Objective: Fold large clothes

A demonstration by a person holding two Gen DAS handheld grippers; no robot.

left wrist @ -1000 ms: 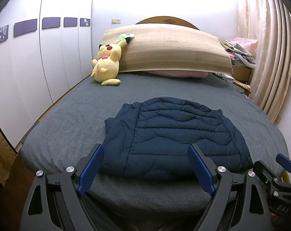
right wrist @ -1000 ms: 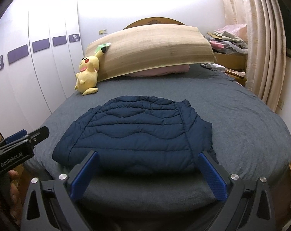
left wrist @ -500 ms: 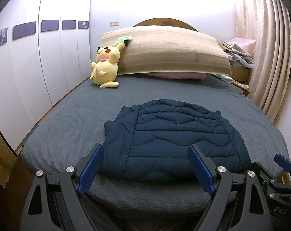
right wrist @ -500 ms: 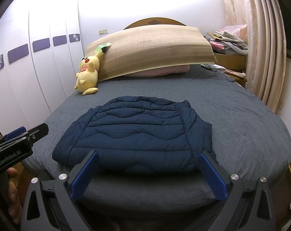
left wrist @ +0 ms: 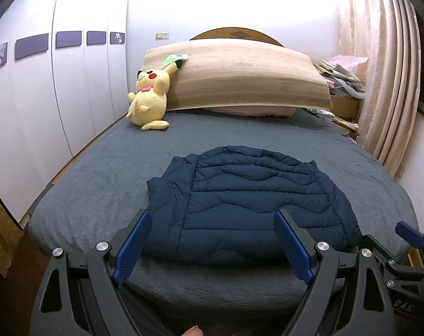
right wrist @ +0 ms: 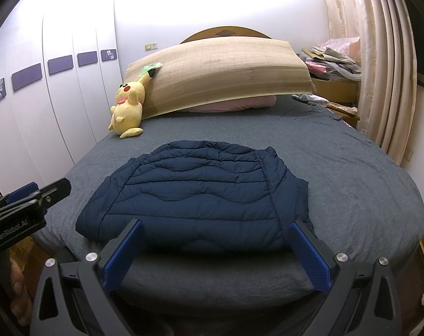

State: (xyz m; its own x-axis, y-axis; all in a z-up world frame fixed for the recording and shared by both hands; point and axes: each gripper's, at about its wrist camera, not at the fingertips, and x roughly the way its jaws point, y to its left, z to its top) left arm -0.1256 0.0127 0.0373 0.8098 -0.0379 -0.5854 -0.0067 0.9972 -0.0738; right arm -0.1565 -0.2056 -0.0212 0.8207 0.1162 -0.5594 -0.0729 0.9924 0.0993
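A navy quilted puffer jacket [left wrist: 251, 201] lies folded into a compact block near the foot of a grey bed [left wrist: 105, 173]; it also shows in the right wrist view [right wrist: 200, 196]. My left gripper [left wrist: 212, 240] is open and empty, held just short of the jacket's near edge. My right gripper [right wrist: 216, 252] is open and empty, also at the foot of the bed before the jacket. Each gripper shows at the edge of the other's view: the right one [left wrist: 408, 235], the left one [right wrist: 38, 196].
A yellow Pikachu plush [left wrist: 148, 98] sits at the head of the bed beside a large tan mat [left wrist: 240, 75] leaning over a pink pillow [left wrist: 251, 110]. White wardrobe doors [left wrist: 57, 98] line the left. Curtains [left wrist: 385, 84] and piled clutter [left wrist: 343, 75] stand at the right.
Both grippers have drawn back slightly from the bed, so the jacket sits a little farther off. Both stay open. The jacket has not moved.
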